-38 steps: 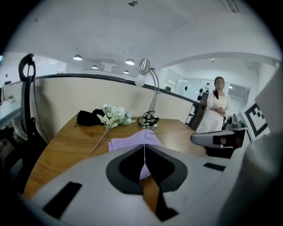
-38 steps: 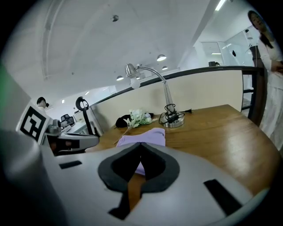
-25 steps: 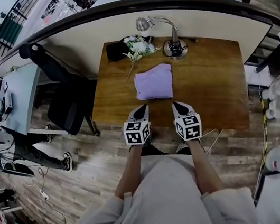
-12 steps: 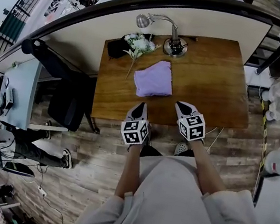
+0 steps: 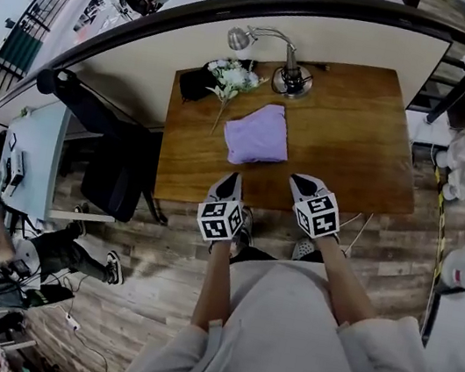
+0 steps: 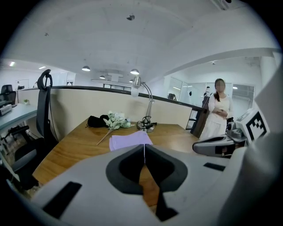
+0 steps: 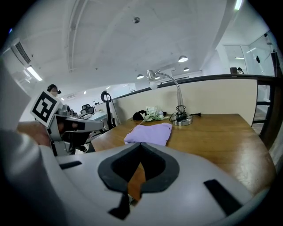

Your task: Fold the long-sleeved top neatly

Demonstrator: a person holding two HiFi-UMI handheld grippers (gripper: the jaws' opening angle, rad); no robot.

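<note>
The left tongs [image 5: 234, 178] and the right tongs [image 5: 298, 182] were both shut tight, with nothing in them. They hung side by side at the near edge of the bench [image 5: 359, 150]. The top [image 5: 258, 134] lay folded just ahead of them, not touching. Past it were flowers [image 5: 232, 77] and a lamp [image 5: 289, 77].
</note>
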